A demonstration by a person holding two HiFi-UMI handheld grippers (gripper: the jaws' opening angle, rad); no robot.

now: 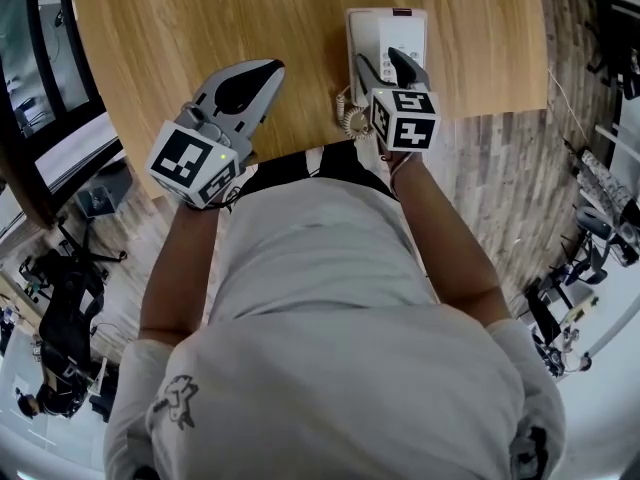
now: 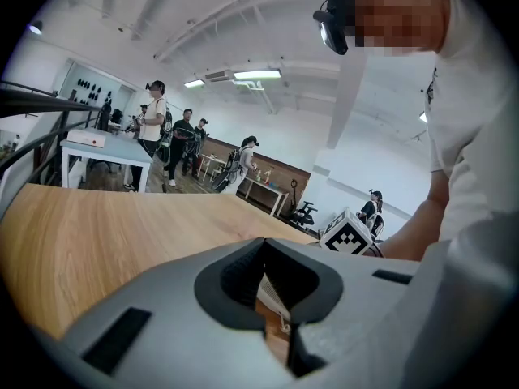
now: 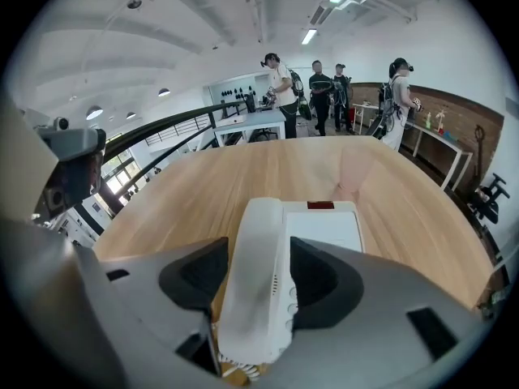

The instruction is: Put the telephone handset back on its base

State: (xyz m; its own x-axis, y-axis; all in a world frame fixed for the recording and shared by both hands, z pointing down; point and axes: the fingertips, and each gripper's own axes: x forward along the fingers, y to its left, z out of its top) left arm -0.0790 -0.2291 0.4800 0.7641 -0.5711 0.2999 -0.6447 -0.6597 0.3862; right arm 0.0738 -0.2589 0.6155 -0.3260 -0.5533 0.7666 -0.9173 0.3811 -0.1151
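Currently the handset (image 3: 258, 250) lies along the left side of the white base (image 3: 328, 229), with the coiled cord (image 1: 352, 118) bunched at the near end. The right gripper (image 3: 259, 278) straddles the handset, jaws spread wide, not squeezing it. The left gripper (image 1: 240, 93) is well apart to the left over the wooden table (image 1: 180, 28), jaws together, nothing between them.

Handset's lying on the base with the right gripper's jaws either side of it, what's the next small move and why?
Probably draw the right gripper straight back off the handset. It already lies along the base's left side, and the jaws stand apart without pressing it. A straight pull should avoid nudging it or the cord.
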